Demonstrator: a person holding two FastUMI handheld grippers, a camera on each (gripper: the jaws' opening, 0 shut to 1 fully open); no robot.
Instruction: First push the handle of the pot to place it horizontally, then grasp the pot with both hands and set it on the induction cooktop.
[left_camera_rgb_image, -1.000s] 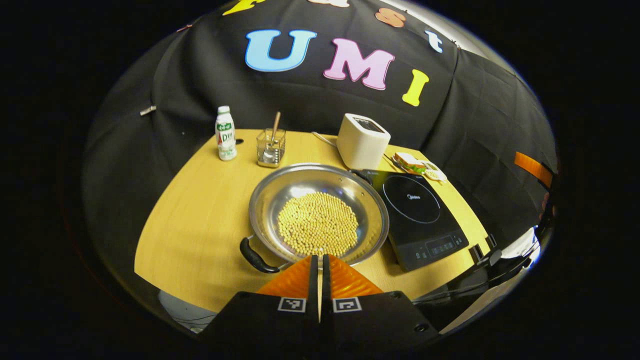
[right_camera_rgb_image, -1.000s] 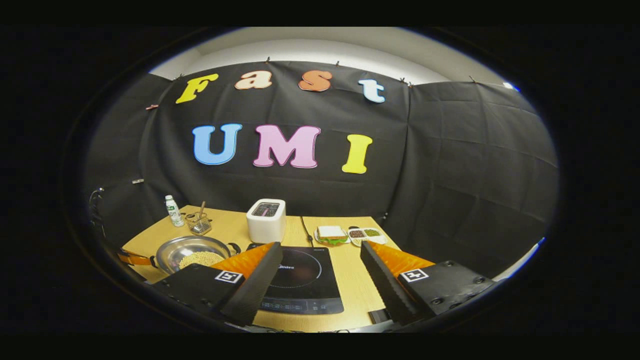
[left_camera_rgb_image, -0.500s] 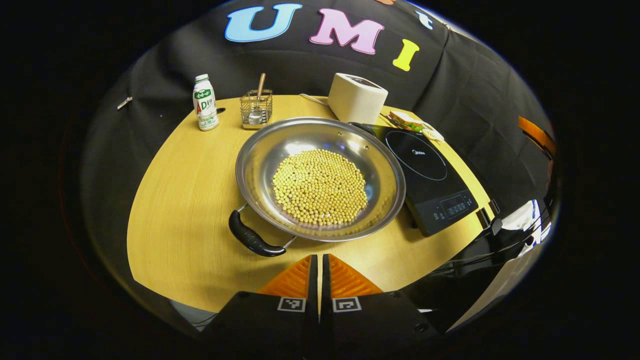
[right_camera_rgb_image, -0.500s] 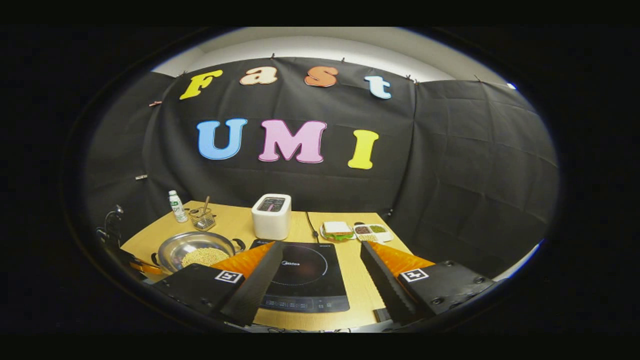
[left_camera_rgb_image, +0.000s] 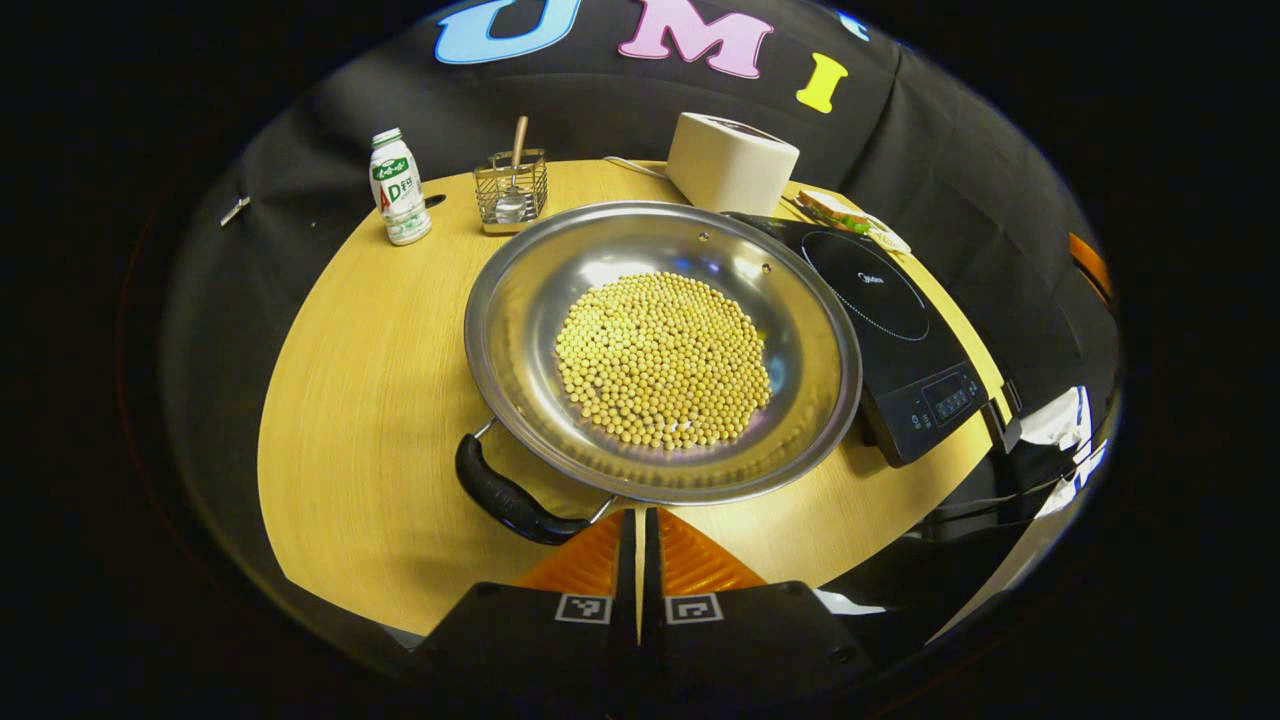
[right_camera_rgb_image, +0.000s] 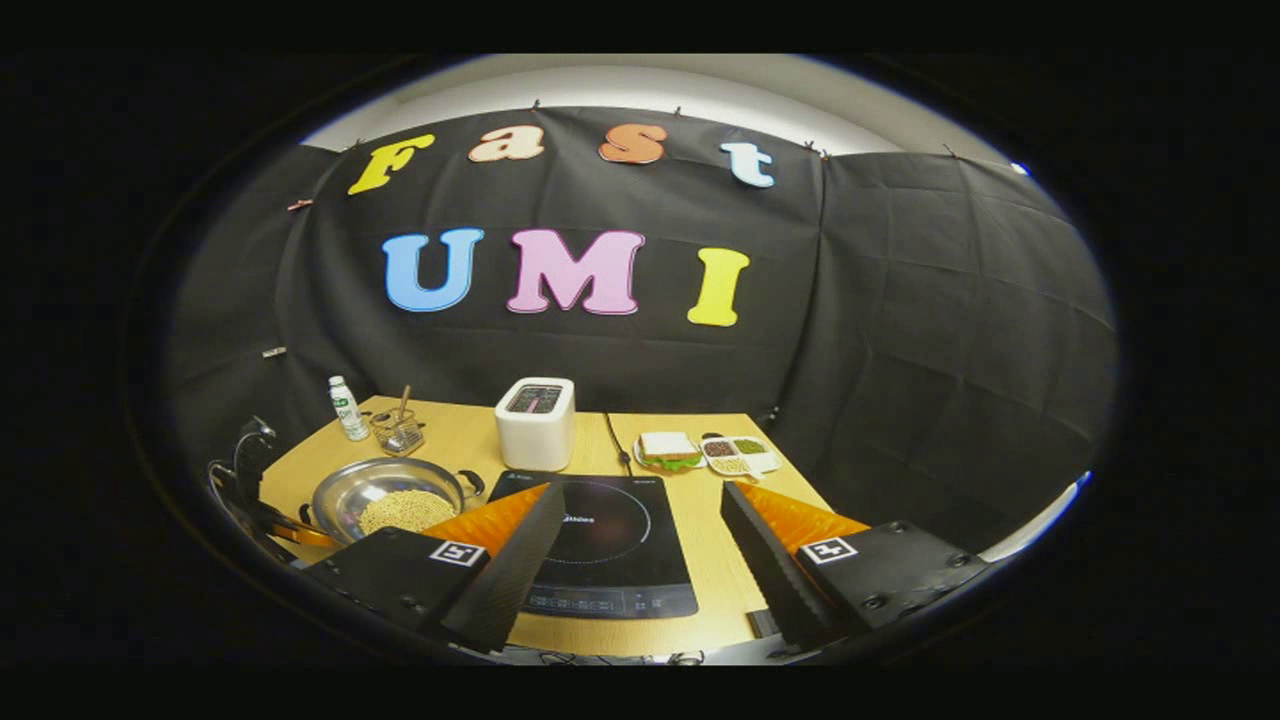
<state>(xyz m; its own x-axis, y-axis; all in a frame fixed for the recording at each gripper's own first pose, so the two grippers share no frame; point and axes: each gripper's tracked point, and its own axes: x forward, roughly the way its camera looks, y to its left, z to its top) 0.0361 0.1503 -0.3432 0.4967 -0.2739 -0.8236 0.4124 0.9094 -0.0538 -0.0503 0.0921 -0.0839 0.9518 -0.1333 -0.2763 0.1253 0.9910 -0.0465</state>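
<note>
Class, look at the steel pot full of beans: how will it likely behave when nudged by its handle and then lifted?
The pot looks rigid polished metal, so it probably slides and pivots on the smooth table when its handle is pushed. The loose beans likely shift if it tilts. Wide and loaded, it seems heavy for one tool.

Left cam near pot (left_camera_rgb_image: 660, 350), right far.

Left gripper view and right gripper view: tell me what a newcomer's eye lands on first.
The wide steel pot heaped with yellow beans, mid-table, its black handle just ahead of the shut left gripper. Beside it lies the black induction cooktop, framed by the open right gripper.
</note>
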